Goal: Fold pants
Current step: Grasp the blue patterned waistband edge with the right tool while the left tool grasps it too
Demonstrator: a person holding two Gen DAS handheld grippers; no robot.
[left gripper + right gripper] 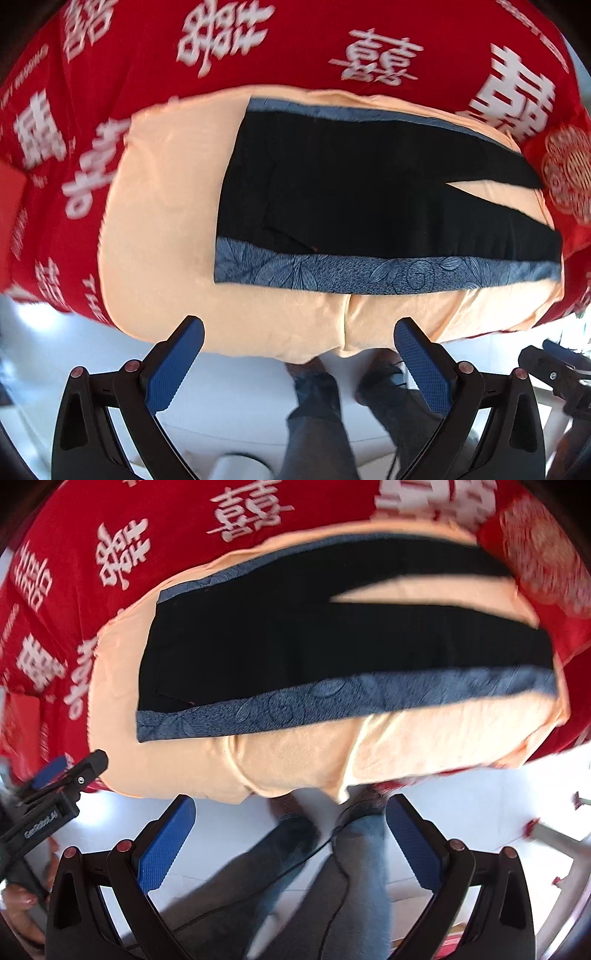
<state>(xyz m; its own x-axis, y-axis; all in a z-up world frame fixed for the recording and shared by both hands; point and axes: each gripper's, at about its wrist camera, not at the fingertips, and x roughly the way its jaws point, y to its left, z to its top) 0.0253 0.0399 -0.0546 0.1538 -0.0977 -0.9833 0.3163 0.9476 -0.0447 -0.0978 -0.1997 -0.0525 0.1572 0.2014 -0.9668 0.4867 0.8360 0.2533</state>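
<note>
**Pants laid flat, both grippers released and waiting short of the near edge**

Left wrist view: You are holding the left gripper (pixel 299 332) with its jaws spread wide and nothing between them, hovering just off the near edge of the peach cloth (pixel 159 206). The pants (pixel 351 192) are lying flat on that cloth, waistband toward its left edge, the two legs parting toward its right edge. The black fabric is looking thin, soft and limp, so judge it light and apt to sag or slide when lifted. The blue floral side stripe (pixel 369 275) is running along the near side; its seam probably offers the firmest pinch. The red cover (pixel 295 44) with white characters is lying beneath.

Right wrist view: You are holding the right gripper (pixel 291 808) equally parted and empty, over the floor just off the cloth's near edge. The textured blue pads (pixel 166 845) are looking grippy. Consider pinching at the waistband corner and the hem.
</note>
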